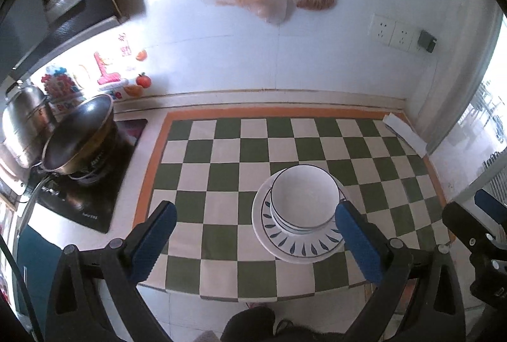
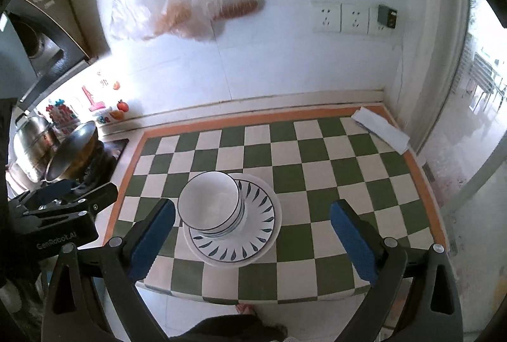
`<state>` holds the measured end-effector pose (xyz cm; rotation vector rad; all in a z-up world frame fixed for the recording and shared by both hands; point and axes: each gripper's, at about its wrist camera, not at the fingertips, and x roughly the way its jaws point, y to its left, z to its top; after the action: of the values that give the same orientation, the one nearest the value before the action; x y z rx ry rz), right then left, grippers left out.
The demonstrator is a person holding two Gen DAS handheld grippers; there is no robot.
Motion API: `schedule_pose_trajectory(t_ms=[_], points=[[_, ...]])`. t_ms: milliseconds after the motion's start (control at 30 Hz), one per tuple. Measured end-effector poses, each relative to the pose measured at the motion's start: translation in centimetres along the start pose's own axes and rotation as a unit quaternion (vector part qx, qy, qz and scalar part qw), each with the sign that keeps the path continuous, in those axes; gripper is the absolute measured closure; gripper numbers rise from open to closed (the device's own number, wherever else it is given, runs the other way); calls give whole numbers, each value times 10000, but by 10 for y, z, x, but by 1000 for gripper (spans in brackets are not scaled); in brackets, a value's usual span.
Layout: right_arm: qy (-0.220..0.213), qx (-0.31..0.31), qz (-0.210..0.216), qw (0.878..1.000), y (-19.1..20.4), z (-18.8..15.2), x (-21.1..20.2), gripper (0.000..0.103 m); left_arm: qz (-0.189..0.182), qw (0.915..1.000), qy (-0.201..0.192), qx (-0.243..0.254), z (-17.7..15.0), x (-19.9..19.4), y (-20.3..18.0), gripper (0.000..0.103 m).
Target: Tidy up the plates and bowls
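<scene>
Green-and-cream checked mat (image 1: 221,151) covers the counter. Left wrist view: left gripper (image 1: 255,234) spread wide, holding nothing, above the mat's near edge. Stacked bowls (image 1: 304,199), perhaps 2 or 3 judging by the rims, sit on nested plates (image 1: 298,242) just ahead of its right finger. Steel pot (image 1: 79,139) on the hob at left.

Right wrist view: right gripper (image 2: 252,231) likewise spread and empty. The bowls (image 2: 209,202) sit off-centre on the plates (image 2: 253,215), between its fingers but nearer the left one.

2 plates (image 2: 253,234), 2 bowls (image 2: 209,199), 2 pots (image 1: 79,136).
</scene>
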<state>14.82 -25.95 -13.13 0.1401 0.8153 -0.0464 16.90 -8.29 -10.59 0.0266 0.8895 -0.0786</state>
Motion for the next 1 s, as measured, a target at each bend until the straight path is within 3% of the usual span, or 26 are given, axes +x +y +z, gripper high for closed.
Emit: schedule_pose_trajectory(t_ms=[367,733,1000], points=[[-35,-181,215,9996,-6,-30,-74,2,316,9990,-247,-214,-40,-85,-4,1],[-415,-173,-40,9990,4,-61,-171,2,322,9980,-544,-95,-73,-165,1,1],[-698,-292,-244,9968,34,-87,-234,2,297,9972,-690,-68,-101,-209,20,1]])
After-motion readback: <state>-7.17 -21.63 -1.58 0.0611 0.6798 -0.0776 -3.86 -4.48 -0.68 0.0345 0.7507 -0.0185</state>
